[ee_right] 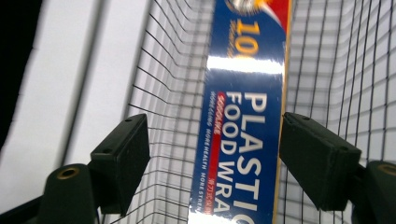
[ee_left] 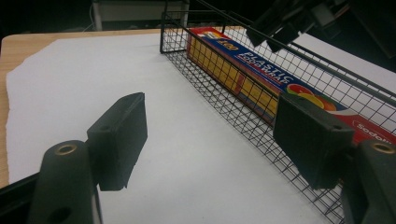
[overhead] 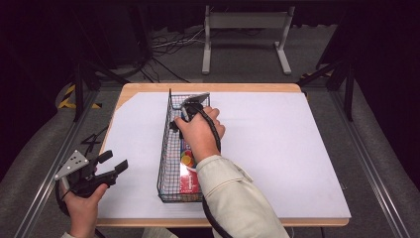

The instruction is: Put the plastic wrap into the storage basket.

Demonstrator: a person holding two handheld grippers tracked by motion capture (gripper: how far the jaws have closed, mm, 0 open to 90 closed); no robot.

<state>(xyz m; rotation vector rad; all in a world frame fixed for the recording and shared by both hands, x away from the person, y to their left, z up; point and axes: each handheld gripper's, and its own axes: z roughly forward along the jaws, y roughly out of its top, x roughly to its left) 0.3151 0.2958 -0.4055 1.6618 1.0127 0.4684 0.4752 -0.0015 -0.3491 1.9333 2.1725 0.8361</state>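
Your right tool (ee_right: 212, 168) hangs wide open, straddling the plastic food wrap box (ee_right: 243, 116) lying lengthwise in the wire basket (overhead: 166, 148); probably not touching. Left tool (overhead: 110, 166) waits open, empty, off the desk's (overhead: 297, 148) left corner.

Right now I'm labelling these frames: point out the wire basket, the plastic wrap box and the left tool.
wire basket (overhead: 164, 163): high view, its left side wall.
plastic wrap box (ee_right: 243, 135): right gripper view, its blue printed top face.
left tool (overhead: 111, 165): high view, midway between its open fingertips.
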